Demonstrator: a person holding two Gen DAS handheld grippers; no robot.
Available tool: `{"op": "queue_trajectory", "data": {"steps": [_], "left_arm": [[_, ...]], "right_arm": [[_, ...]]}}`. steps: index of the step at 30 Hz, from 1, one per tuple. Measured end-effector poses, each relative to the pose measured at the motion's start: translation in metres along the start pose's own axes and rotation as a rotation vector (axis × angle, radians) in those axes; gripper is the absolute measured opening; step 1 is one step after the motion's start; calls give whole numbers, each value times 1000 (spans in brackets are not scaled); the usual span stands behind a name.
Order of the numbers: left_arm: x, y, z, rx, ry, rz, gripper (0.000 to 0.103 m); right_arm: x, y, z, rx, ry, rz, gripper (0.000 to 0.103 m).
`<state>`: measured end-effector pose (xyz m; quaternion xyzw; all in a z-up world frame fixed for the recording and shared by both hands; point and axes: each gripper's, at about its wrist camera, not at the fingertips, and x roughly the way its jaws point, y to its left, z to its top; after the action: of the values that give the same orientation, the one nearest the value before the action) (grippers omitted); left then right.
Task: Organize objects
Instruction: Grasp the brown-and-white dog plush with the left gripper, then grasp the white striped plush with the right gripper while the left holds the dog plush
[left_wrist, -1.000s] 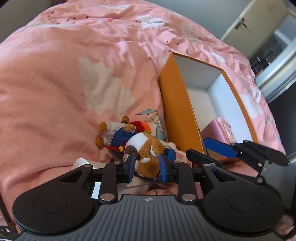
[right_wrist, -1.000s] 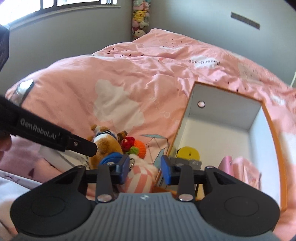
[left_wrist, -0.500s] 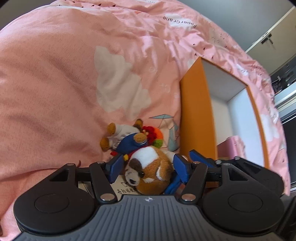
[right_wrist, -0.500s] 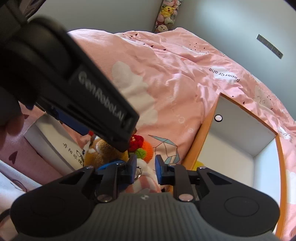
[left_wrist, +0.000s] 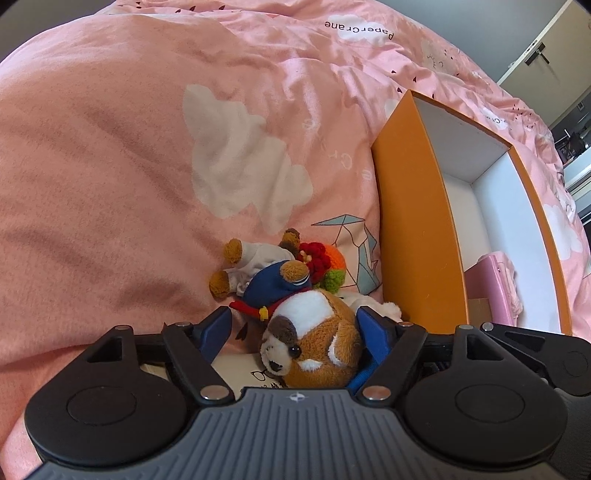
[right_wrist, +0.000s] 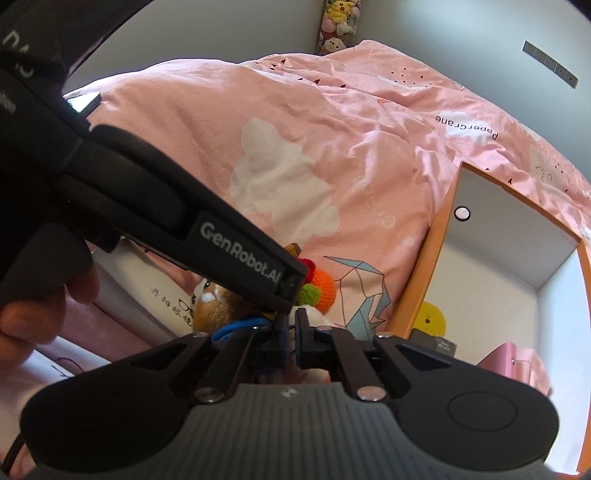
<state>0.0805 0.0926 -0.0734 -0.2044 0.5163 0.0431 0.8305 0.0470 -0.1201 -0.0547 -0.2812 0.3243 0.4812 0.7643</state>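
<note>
A brown and white plush dog (left_wrist: 314, 347) lies on a white book (left_wrist: 240, 365) on the pink duvet. It sits between the jaws of my left gripper (left_wrist: 291, 314), which are opening wide; the pads do not press on it. Behind it lie a bear in a blue sailor suit (left_wrist: 266, 277) and a red, orange and green crochet toy (left_wrist: 328, 266). My right gripper (right_wrist: 291, 326) is shut just beside the plush dog (right_wrist: 218, 302), under the left gripper's black body (right_wrist: 236, 254). Whether anything thin is pinched there I cannot tell.
An open orange box (left_wrist: 413, 229) with white inside stands to the right, holding a pink item (left_wrist: 495, 280), a yellow disc (right_wrist: 432, 317) and a small dark block. A blue ring (right_wrist: 240, 326) lies by the right fingers. A hand (right_wrist: 37, 314) holds the left gripper.
The left jaws have spread from a grip on the plush dog to wide open, and the gripper has sunk lower. The right jaws have closed together.
</note>
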Motion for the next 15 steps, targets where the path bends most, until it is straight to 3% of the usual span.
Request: {"op": "queue_trajectory", "data": {"steps": [4, 8, 11, 12, 15], "left_arm": [[-1, 1, -2, 27, -10, -13, 84], [-7, 0, -6, 72, -42, -24, 68], [-15, -1, -6, 114, -77, -38, 45], [-16, -2, -6, 128, -78, -46, 43], [-17, -5, -6, 146, -79, -44, 43]], "right_arm": [[-2, 1, 0, 6, 1, 9, 3], [-5, 0, 1, 2, -1, 8, 6], [-8, -5, 3, 3, -7, -1, 19], [-9, -7, 3, 6, -3, -3, 27], [-9, -14, 1, 19, 13, 2, 31]]}}
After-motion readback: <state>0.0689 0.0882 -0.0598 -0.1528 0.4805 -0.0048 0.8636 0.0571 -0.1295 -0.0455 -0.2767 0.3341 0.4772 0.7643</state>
